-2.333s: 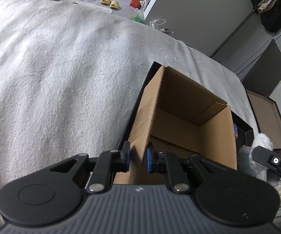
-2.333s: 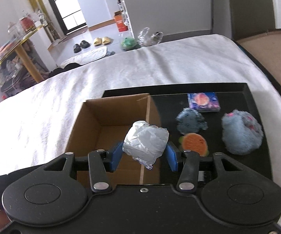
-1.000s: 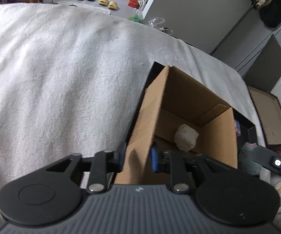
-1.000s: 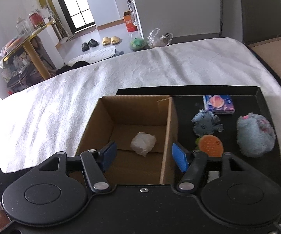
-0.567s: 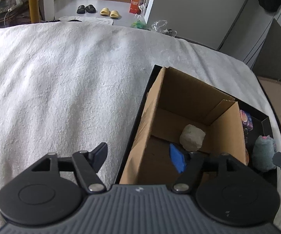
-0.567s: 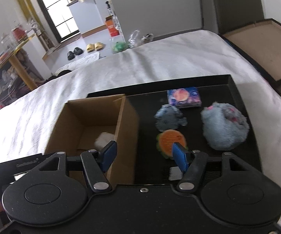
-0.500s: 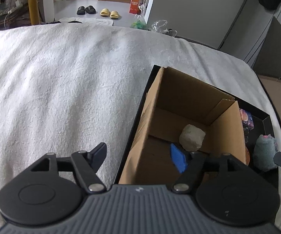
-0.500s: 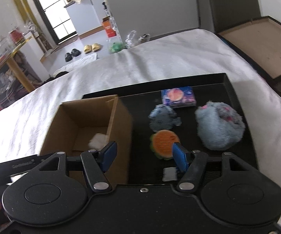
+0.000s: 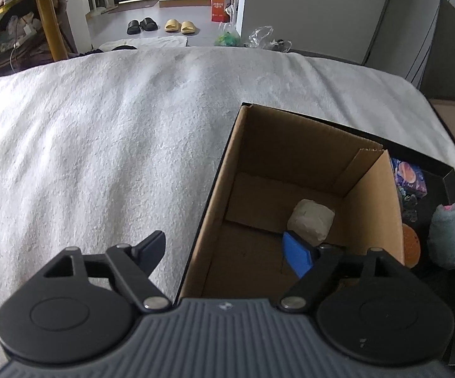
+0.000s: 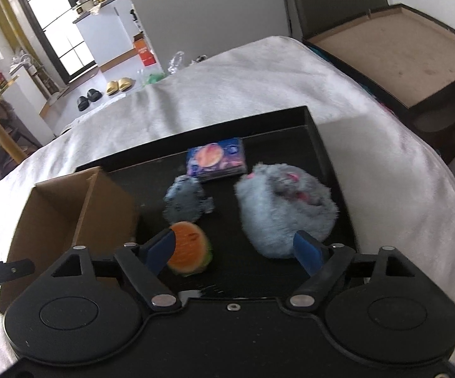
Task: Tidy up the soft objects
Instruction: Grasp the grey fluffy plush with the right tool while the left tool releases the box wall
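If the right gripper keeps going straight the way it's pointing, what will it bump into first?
Probably the black tray floor: the right gripper is open, pointing at bare tray between the orange sponge toy and the big fluffy grey toy. Its fingers might brush either toy; depth is unclear.

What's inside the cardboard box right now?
One whitish wrapped bundle lies on the floor of the cardboard box, near its right wall. The near corner is hidden behind the left gripper.

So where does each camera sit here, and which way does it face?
Left wrist: on the left gripper, angled down over the cardboard box holding a white wad; both open fingers show.
Right wrist: on the right gripper, angled down at the black tray with the orange sponge; open fingers, a hand's edge.
Shared: box, tray, big grey plush.
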Action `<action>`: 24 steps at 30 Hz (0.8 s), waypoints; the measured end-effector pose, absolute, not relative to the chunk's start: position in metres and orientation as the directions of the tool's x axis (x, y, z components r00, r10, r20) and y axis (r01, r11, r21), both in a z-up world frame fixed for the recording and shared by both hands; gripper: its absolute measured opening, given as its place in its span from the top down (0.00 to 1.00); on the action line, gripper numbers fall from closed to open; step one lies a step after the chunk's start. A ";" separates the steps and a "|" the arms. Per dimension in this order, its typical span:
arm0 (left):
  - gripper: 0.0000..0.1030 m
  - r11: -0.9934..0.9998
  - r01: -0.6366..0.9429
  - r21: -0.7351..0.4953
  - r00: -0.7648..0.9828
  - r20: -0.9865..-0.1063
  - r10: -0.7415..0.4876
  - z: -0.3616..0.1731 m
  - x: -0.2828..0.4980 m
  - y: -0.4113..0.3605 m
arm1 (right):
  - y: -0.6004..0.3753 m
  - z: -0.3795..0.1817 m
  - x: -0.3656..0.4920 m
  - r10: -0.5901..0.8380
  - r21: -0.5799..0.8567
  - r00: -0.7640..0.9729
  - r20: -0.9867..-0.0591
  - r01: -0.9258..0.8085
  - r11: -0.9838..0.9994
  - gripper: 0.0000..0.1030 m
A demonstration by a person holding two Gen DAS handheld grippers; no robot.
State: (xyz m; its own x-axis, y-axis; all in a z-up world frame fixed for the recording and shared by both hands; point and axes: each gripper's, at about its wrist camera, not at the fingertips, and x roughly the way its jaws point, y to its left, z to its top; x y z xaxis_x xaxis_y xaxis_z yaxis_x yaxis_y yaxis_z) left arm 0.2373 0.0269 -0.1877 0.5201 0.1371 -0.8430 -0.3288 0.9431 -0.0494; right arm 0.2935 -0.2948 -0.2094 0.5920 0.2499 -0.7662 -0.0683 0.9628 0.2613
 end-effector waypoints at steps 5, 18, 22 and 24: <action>0.22 0.943 -0.334 -0.005 0.508 -0.843 0.176 -0.189 0.247 0.019 | -0.310 -0.226 0.304 0.256 0.284 0.572 -0.780 -0.041 0.958 0.16; 0.22 0.929 -0.368 0.043 0.472 -0.852 0.227 -0.186 0.269 0.011 | -0.330 -0.263 0.335 0.265 0.313 0.536 -0.802 -0.002 0.950 0.08; 0.22 0.928 -0.370 0.054 0.450 -0.863 0.230 -0.190 0.280 0.007 | -0.330 -0.265 0.342 0.268 0.306 0.551 -0.790 -0.024 0.952 0.06; 0.22 0.929 -0.367 0.055 0.447 -0.865 0.227 -0.190 0.285 0.005 | -0.329 -0.265 0.345 0.271 0.304 0.550 -0.790 -0.032 0.952 0.16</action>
State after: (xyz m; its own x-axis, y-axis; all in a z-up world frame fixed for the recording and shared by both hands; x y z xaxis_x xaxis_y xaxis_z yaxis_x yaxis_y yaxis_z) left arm 0.2853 0.0046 -0.1902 0.4466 0.2275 -0.8654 -0.3668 0.9287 0.0548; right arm 0.3453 -0.3293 -0.2652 0.5496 0.2707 -0.7904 -0.0320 0.9522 0.3039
